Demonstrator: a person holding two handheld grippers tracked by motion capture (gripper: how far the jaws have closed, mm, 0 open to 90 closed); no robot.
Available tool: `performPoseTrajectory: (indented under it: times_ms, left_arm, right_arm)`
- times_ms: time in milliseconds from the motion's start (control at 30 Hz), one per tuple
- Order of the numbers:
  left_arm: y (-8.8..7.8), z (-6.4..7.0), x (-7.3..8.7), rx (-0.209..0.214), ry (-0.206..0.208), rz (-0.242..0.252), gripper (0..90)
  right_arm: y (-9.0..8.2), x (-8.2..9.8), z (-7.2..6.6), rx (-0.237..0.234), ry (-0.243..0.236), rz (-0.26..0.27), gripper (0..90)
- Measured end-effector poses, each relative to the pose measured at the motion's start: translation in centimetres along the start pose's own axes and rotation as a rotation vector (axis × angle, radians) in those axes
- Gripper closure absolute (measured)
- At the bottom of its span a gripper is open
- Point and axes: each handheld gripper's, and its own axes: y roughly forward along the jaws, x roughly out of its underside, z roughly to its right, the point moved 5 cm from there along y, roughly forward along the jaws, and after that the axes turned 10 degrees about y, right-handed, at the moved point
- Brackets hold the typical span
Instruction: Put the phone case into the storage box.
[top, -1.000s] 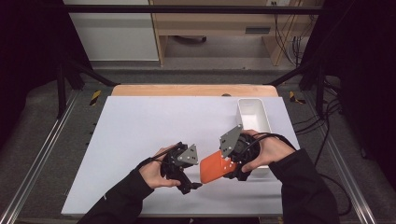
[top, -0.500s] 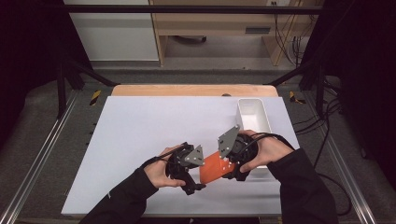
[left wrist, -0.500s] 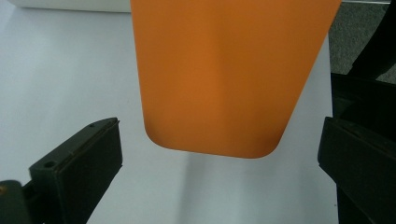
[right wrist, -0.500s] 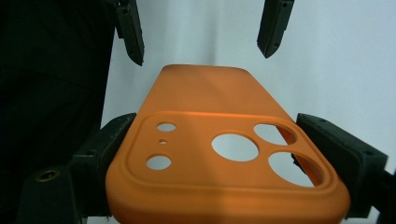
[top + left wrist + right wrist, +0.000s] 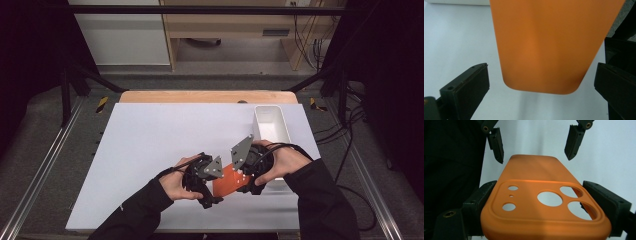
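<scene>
The right tool [image 5: 245, 176] was clenched on an orange phone case [image 5: 228, 181], its two black jaws pressing the case's long sides at the end with the camera cut-outs. In the right tool view the case [image 5: 541, 202] lay back-side up between those jaws, with three large round holes and three small ones inside a raised border, and its plain end pointed away toward the other tool.

The left tool [image 5: 212, 187] stood released, its jaws spread wider than the case. In the left tool view the rounded plain end of the case [image 5: 544, 47] hung between the jaws without touching either. In the right tool view the left tool [image 5: 535, 145] showed its two jaw tips just beside the far corners of the case, one on each side, both clear of it.

In the high view both tools met near the front right part of the white table [image 5: 150, 145], the case held between them above the surface. A white bin [image 5: 272, 132] stood just beyond the right hand [image 5: 280, 162], along the table's right edge. The left hand [image 5: 177, 182] held its tool from the near left.
</scene>
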Motion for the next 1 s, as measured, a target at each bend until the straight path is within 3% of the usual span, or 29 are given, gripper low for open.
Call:
performPoseTrajectory:
  times_ms: [300,1000]
  left_arm:
    - [0.5,0.0,-0.5,0.003,0.021,-0.009,0.0]
    - [1.4,0.3,-1.2,0.026,0.022,-0.040,1.9]
  right_arm:
    - [0.3,-0.2,0.0,-0.003,-0.004,-0.005,16.1]
    - [0.9,-0.3,-0.1,-0.015,-0.009,-0.016,16.1]
